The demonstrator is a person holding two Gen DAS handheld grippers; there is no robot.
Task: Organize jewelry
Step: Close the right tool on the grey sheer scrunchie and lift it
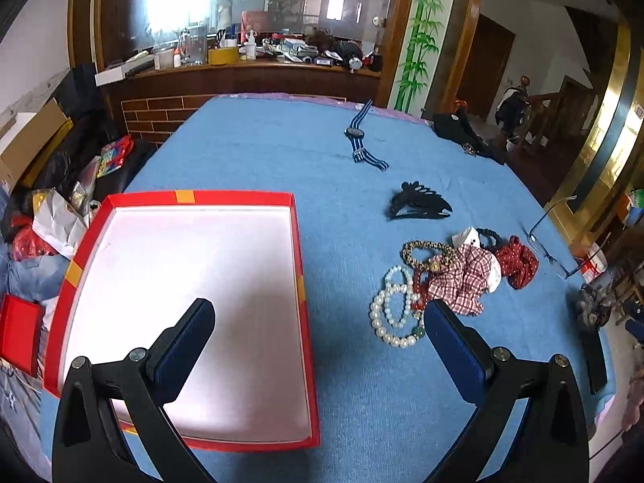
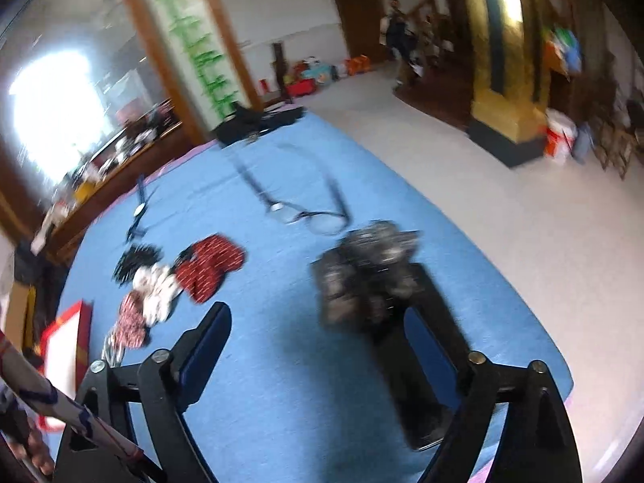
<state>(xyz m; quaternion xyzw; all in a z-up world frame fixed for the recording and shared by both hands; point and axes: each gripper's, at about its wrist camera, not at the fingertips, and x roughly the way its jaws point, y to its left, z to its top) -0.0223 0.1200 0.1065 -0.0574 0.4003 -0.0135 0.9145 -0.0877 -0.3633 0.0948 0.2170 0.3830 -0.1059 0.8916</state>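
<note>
A red box (image 1: 241, 197) with a pale, bare inside lies at the left of the blue cloth. My left gripper (image 1: 318, 322) hangs open over the box's right edge, nothing between its fingers. Right of it lie a pearl necklace (image 1: 392, 310), a checked scrunchie (image 1: 463, 277), a red dotted scrunchie (image 1: 517, 261), a leopard-print hair tie (image 1: 426, 251), a black hair claw (image 1: 418, 203) and a striped watch (image 1: 362, 141). In the blurred right wrist view my right gripper (image 2: 318, 322) is open above the cloth. A grey patterned scrunchie (image 2: 370, 265) lies just ahead of its right finger.
Glasses (image 2: 310, 217) lie beyond the grey scrunchie, near the table's right edge. A flat black object (image 2: 422, 402) lies under that scrunchie. Dark cloth (image 1: 463, 129) sits at the far corner. A sleeve (image 2: 40, 398) shows at lower left. Clutter lies on the floor left of the table.
</note>
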